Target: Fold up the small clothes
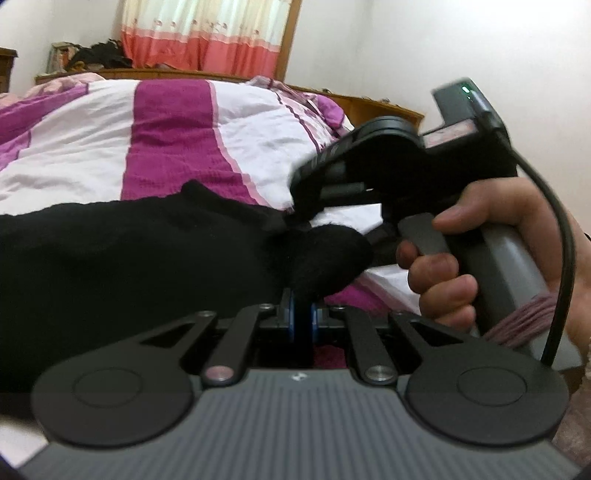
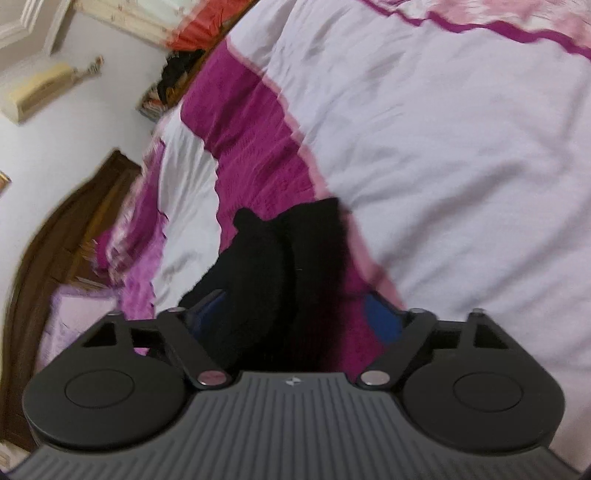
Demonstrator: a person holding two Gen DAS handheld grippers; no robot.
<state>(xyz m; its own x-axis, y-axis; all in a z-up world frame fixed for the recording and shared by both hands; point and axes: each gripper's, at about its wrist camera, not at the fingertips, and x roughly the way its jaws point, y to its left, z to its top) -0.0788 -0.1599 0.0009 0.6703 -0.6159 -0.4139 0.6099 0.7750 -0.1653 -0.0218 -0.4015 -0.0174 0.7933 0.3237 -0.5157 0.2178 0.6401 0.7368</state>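
Small black knit garment lies on a bed quilt with white and magenta stripes; exact type hard to tell, looks like a sock or similar stretchy piece. In the left wrist view the garment's long axis runs roughly 9 to 3 o'clock, broad dark mass filling the 9 o'clock side, narrowing to a rounded lobe near centre that points toward 3 o'clock. Left gripper has its blue-padded fingers together, clamped on a fold of the black garment just below that lobe; cloth rises straight out of the pinch. Right gripper enters the same view from 2 o'clock, held in a hand wrapped round a grey handle, black cable looping past it at 3 o'clock; its tips sit at the garment's upper edge, contact blurred, cannot tell. In the right wrist view the garment runs 12 to 6 o'clock, upper end with a small bump pointing toward 12, lower end disappearing between the fingers. Right gripper jaws stand apart, blue pads showing on both sides with cloth between them; right pad is clear of the fabric, left pad looks just beside it, no squeeze visible. Picture is motion-smeared. Wooden headboard at 1 o'clock, striped pink curtain at 12 o'clock behind the bed.
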